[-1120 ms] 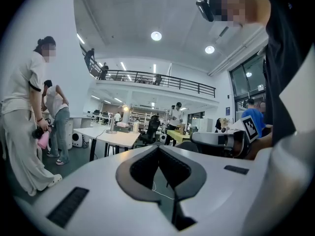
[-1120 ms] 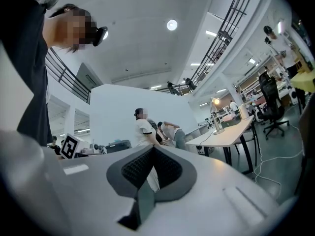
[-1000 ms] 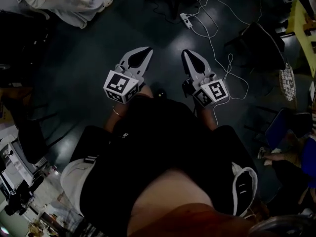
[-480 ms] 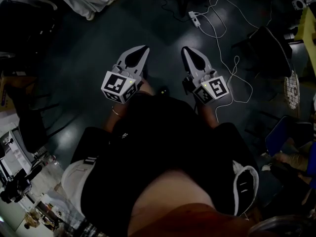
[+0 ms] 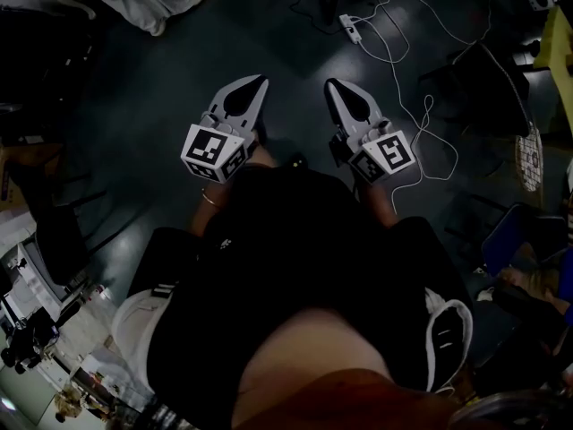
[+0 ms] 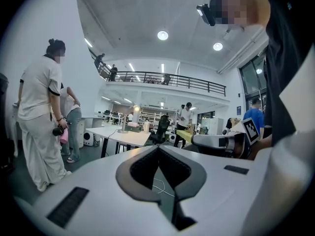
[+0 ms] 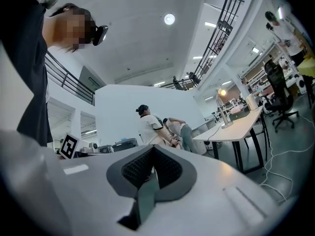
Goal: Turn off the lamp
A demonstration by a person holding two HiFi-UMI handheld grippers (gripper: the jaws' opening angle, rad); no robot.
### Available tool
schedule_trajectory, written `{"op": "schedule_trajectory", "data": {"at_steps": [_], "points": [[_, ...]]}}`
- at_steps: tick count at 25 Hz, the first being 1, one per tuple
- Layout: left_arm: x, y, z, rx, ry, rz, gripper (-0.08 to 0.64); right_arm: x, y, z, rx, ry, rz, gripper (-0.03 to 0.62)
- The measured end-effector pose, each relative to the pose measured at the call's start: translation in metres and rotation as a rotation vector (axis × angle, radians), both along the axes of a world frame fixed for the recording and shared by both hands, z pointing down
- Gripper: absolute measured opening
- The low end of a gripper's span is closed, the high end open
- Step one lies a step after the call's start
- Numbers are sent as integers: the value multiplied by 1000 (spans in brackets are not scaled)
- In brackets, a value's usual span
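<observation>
Not really into the task yet, by the look of it. Holding the left gripper point(image 5: 258, 81) and right gripper point(image 5: 334, 84) side by side at 12 o'clock off the torso, out over bare dark floor point(image 5: 134, 141), pointed roughly level and touching nothing. Got both pairs of jaws clenched tight in the 2 gripper views, tips meeting, nothing pinched between, only background behind the pads. Probably sensible: guessing at a closed tip as 1 blunt finger for poking a switch, and a compact way to carry the things on the way over. Found the lamp point(image 6: 136, 109) though: lit, sitting on a white table point(image 6: 110, 134) well apart from both grippers, at roughly 11 o'clock from the jaw tips in the left gripper view. Same lamp point(image 7: 222, 93) at about 2 o'clock from the tips in the right gripper view, so likely facing a bit off to 1 side of it. Can't make out any switch from here, way too small. Worth minding the power strip point(image 5: 350, 27) and loose white cables point(image 5: 407, 97) sprawled at 1 o'clock on the floor, plus a person in white point(image 6: 42, 107) standing at 9 o'clock in the left gripper view, near the route to that table.
</observation>
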State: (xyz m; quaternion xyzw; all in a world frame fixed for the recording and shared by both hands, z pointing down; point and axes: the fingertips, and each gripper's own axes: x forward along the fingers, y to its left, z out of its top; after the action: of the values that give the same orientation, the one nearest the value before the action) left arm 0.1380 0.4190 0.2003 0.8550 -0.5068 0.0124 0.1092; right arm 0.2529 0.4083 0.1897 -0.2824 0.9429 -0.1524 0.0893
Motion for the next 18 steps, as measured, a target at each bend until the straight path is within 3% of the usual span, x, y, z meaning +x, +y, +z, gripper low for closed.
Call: {"op": "schedule_trajectory", "data": {"at_steps": [18], "points": [[-30, -50, 9, -14, 14, 48, 6, -36, -36, 9, -20, 38, 37, -1]]}}
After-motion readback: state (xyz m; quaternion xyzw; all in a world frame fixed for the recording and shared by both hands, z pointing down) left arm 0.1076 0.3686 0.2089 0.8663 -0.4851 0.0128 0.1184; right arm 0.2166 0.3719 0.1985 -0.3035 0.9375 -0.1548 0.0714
